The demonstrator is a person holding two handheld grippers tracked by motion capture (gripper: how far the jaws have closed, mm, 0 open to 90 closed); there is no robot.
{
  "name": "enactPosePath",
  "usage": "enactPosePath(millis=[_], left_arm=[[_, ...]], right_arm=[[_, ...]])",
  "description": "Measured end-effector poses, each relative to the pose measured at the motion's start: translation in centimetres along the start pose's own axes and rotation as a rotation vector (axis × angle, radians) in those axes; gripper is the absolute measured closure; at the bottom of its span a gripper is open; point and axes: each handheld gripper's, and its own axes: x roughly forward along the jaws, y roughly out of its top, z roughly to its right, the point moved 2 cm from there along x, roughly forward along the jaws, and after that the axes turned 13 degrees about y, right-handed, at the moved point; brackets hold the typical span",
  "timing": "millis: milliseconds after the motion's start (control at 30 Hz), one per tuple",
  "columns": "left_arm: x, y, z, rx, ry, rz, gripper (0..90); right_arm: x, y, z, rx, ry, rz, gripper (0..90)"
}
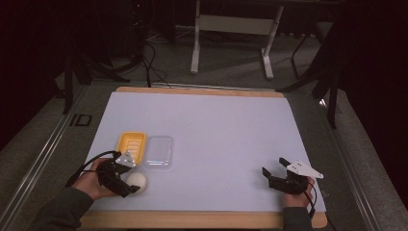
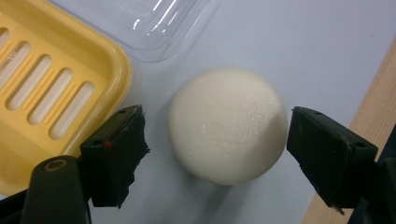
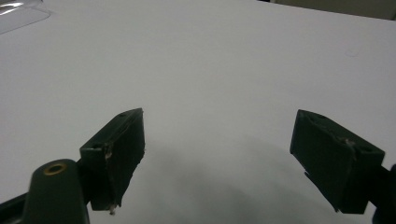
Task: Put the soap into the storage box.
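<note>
A round white bar of soap [image 2: 228, 126] lies on the white mat near the front left, also seen from above [image 1: 136, 182]. My left gripper [image 1: 129, 180] stands over it, open, with one jaw on each side of the soap [image 2: 215, 140]. A narrow gap shows at the left pad; the right pad sits right at the soap's edge. A yellow slotted soap dish [image 1: 131, 146] lies just beyond, at the left in the left gripper view [image 2: 46, 84]. My right gripper [image 1: 273, 165] rests at the front right, open, with only bare mat between its jaws [image 3: 217, 149].
A clear plastic lid [image 1: 159, 152] lies beside the yellow dish on its right, and is seen again [image 2: 140, 23]. The white mat [image 1: 216, 125] covers a wooden table whose front edge [image 1: 192, 220] runs close behind the soap [image 2: 373, 107]. Table legs and cables stand on the floor beyond.
</note>
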Motion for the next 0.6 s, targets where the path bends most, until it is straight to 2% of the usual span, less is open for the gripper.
enactPosePath(millis=[367, 600], left_arm=[[0.42, 0.59, 0.51, 0.049, 0.004, -0.036, 18.2], [0.71, 0.85, 0.8, 0.066, 0.005, -0.055, 17.6]], right_arm=[[0.0, 0.0, 0.01, 0.0, 0.002, 0.0, 17.3], [0.01, 0.0, 0.02, -0.001, 0.001, 0.0, 17.4]])
